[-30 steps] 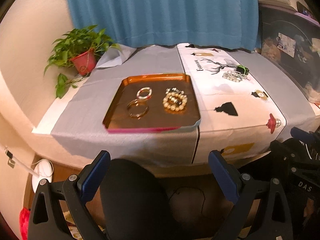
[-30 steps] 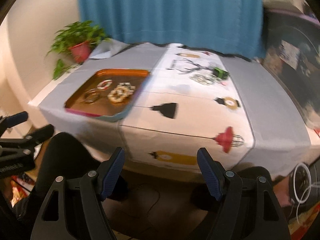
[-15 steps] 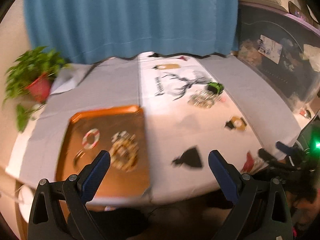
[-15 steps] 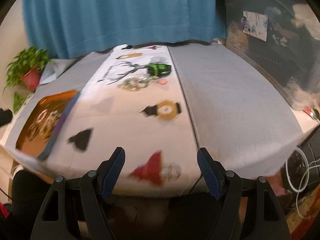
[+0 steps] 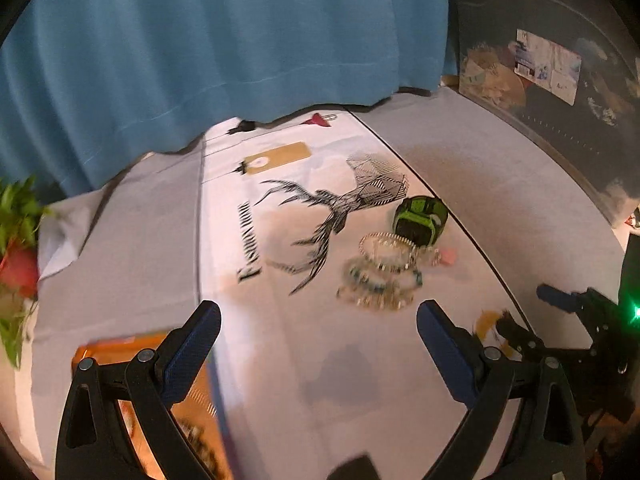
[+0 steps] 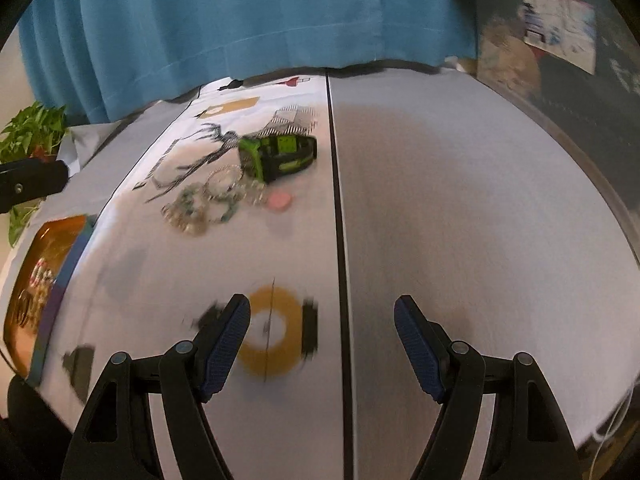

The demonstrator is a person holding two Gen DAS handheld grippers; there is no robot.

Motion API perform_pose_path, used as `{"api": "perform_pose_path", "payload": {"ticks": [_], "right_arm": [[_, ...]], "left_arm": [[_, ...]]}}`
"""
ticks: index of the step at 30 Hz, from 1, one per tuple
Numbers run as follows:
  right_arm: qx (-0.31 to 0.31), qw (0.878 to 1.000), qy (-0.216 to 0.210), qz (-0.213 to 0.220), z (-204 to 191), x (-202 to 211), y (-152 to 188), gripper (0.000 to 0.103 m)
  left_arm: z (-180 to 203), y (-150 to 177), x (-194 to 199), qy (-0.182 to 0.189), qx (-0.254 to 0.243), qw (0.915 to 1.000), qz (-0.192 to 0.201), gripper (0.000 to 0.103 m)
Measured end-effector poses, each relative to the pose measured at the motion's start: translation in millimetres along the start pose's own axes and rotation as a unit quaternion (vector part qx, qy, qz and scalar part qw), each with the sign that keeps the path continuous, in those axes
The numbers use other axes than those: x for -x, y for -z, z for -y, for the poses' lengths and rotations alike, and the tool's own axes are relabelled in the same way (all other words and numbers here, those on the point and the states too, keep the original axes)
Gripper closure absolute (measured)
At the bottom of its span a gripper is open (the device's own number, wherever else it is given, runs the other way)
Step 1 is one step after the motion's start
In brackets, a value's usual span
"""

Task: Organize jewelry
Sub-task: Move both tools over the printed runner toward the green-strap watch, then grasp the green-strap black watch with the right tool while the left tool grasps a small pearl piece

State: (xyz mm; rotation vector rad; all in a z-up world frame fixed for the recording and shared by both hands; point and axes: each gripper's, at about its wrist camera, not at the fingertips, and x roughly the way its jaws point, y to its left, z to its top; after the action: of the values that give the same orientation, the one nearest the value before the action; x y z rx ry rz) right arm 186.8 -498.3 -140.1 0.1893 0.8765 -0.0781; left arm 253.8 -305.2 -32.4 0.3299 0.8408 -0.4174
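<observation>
Two grippers spread wide, both empty, above the tabletop (image 6: 460,208). Left gripper (image 5: 318,354): orange tray (image 5: 120,348) under its left finger, bracelet pile (image 5: 380,276) just ahead. Right gripper (image 6: 322,346): bracelets ahead-left, green watch (image 6: 280,154) just beyond them.

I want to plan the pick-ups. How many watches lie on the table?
1. The green and black watch lies on the white printed cloth, just behind the loose pile of bracelets. Blur may hide others in the pile or tray.
</observation>
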Motion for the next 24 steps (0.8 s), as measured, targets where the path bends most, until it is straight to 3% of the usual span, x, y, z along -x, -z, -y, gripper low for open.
{"api": "perform_pose_path", "payload": {"ticks": [6,12,16,18,21,24], "right_arm": [[-0.024,0.999,0.001,0.022,12.4,-38.4,-56.5,0.028],[-0.049,0.998,-0.025,0.025,12.9,-77.0,-106.4,0.028],[-0.016,1.000,0.005,-0.012,1.2,-105.2,-109.3,0.028],[0.015,0.999,0.043,-0.014,-3.5,-104.4,-106.2,0.027],[0.006,0.998,0.062,-0.020,6.3,-99.1,-100.4,0.027],[0.016,0.997,0.079,-0.019,10.7,-91.8,-93.7,0.026]], "left_arm": [[0.1,-7.6,-42.0,-0.017,-0.016,0.9992,-0.032,0.005],[-9.2,-2.4,-74.9,0.012,0.005,0.9973,-0.073,0.005],[-10.2,-0.2,-100.1,0.016,0.007,0.9943,-0.105,0.005],[-12.6,3.4,-112.4,0.010,0.006,0.9921,-0.125,0.002],[-21.0,4.7,-113.7,0.002,0.019,0.9909,-0.133,0.002],[-21.5,11.9,-112.3,0.000,-0.002,0.9903,-0.139,0.003]]}}
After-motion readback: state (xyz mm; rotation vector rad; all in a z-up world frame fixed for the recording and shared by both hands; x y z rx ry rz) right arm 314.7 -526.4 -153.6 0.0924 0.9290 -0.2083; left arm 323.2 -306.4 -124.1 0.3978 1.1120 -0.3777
